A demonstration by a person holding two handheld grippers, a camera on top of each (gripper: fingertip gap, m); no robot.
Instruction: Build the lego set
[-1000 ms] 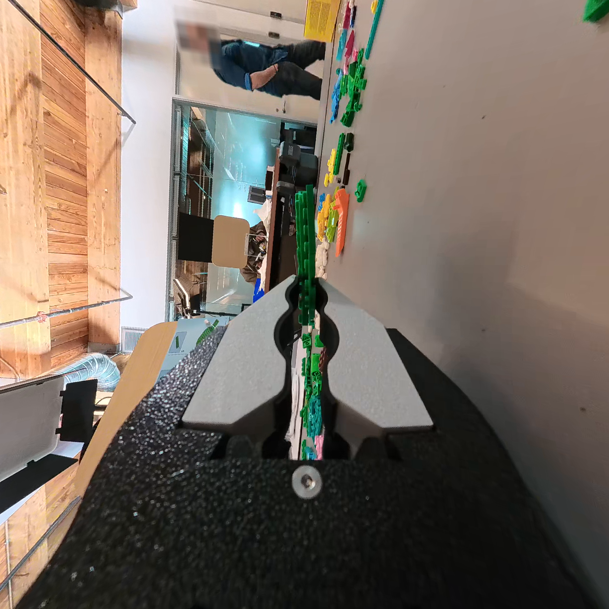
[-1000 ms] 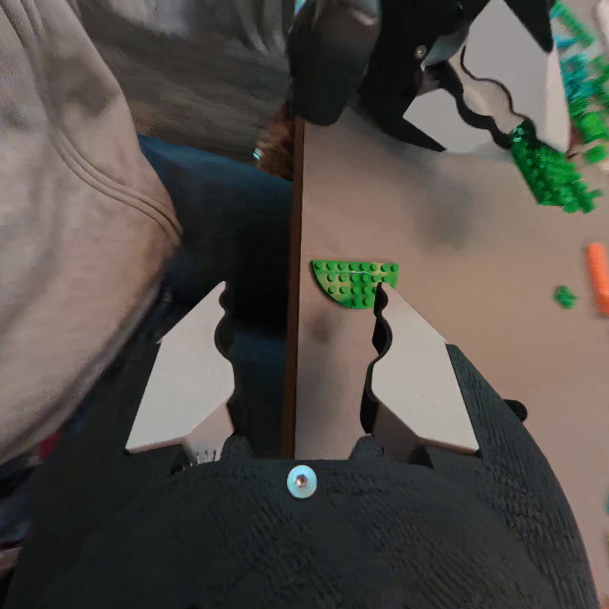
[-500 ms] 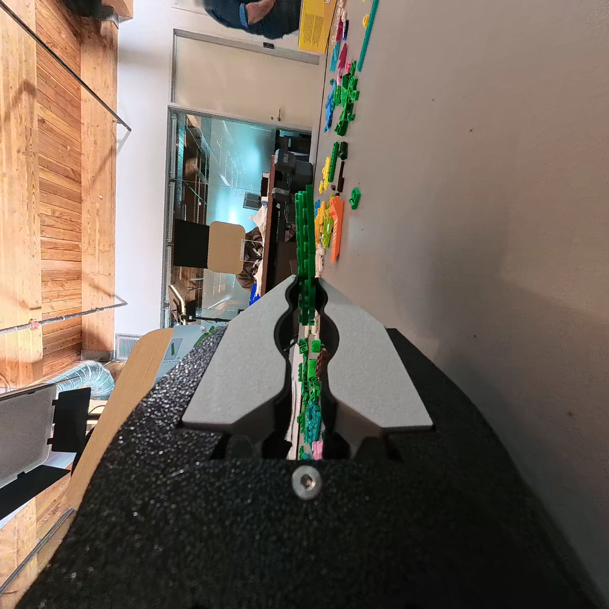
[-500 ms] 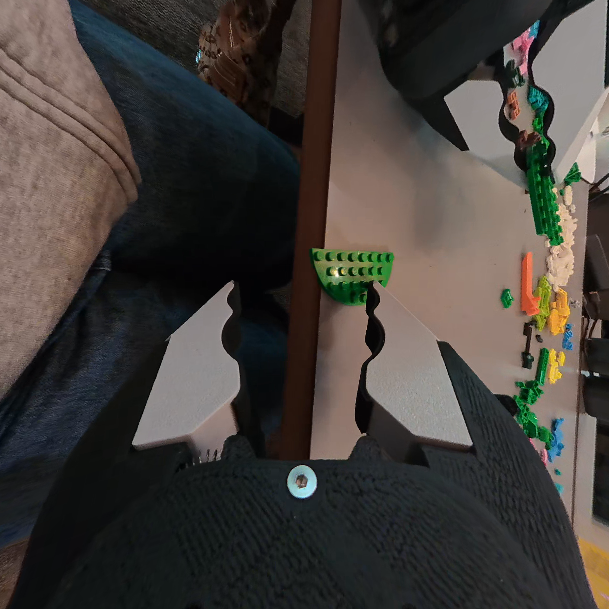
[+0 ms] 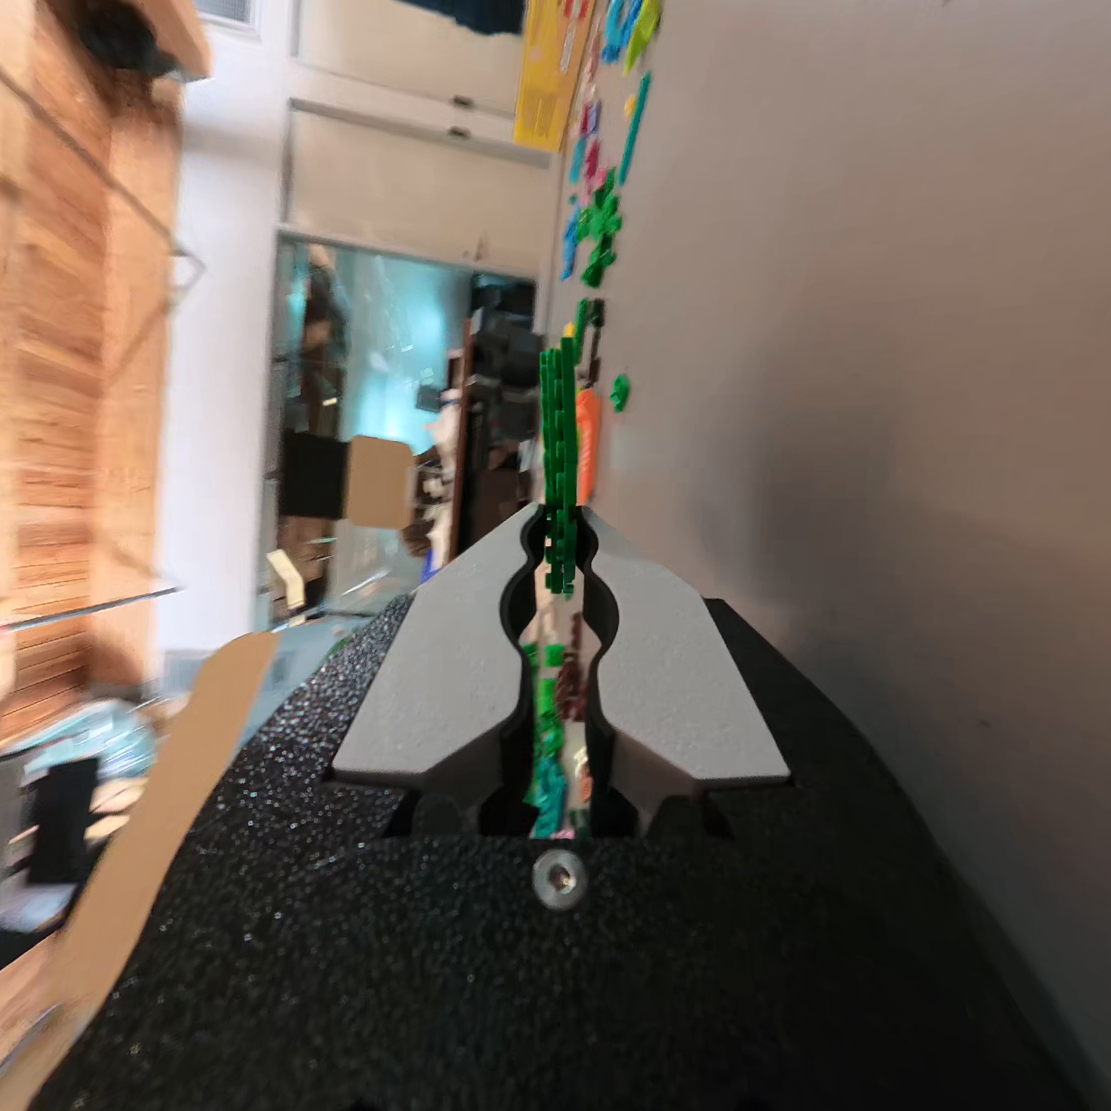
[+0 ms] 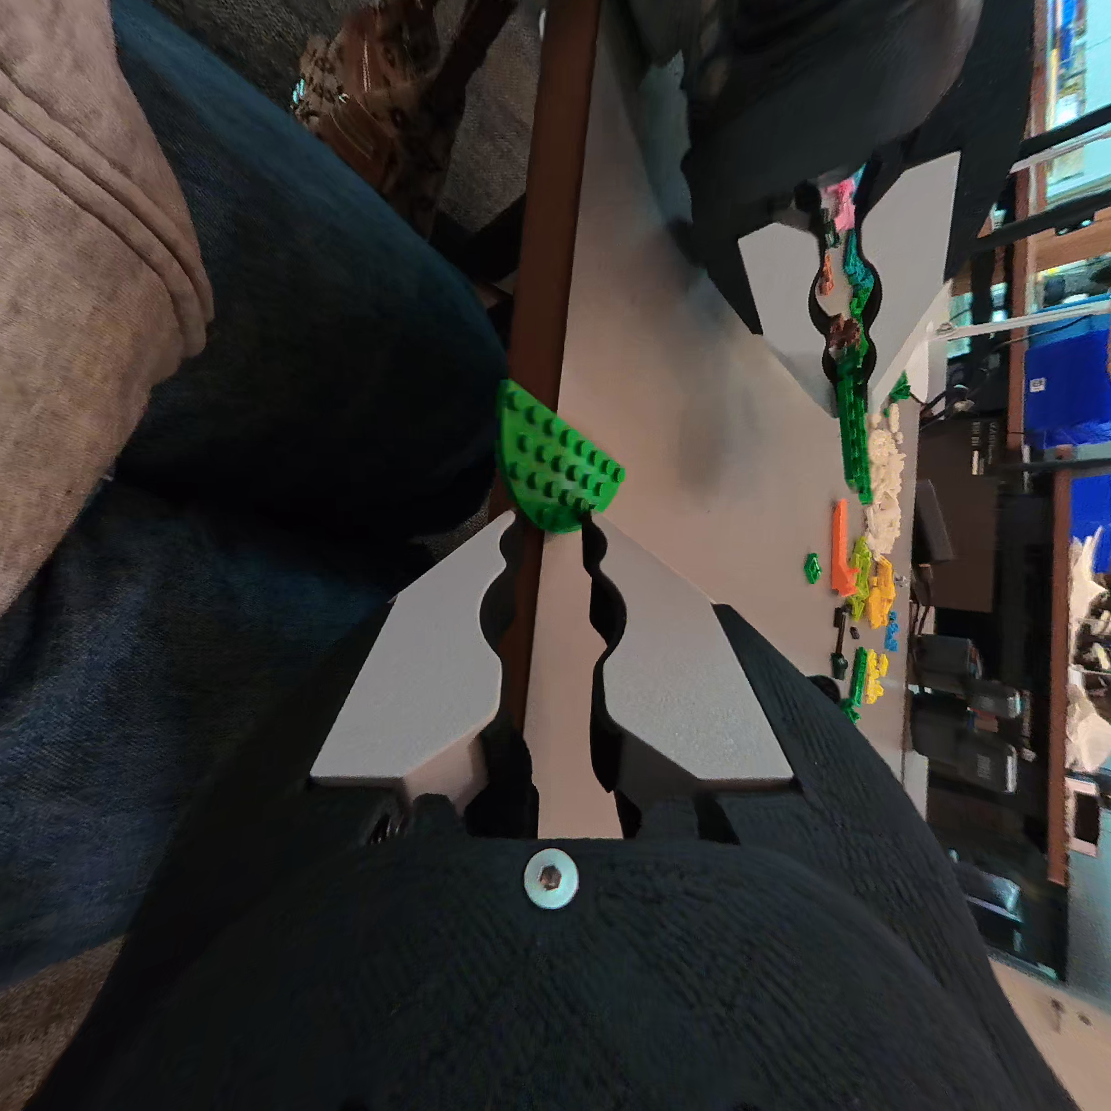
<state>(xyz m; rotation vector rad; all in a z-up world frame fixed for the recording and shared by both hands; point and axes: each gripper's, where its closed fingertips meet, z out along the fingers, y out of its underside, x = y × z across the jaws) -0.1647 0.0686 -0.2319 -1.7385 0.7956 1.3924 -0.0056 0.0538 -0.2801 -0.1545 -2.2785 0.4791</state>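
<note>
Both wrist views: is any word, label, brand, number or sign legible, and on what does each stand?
Yellow sheet at the table's far end: dark print, too blurred to read.
White label on the blue bin: too small to read.
No other writing shows.

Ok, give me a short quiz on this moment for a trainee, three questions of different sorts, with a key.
1. Multiple choice: what is clamped between the fingers of the left gripper? A) an orange piece B) a dark green studded strip C) a yellow brick
2. True or false: the bright green rounded plate lies flat in the middle of the table, far from its edge.
3. Fill in: in the right wrist view, just below the white brick pile lies a long ___ piece.

Key: 1 B. 2 False: it is tilted and hangs over the table's brown edge. 3 Orange: the orange piece.
</note>
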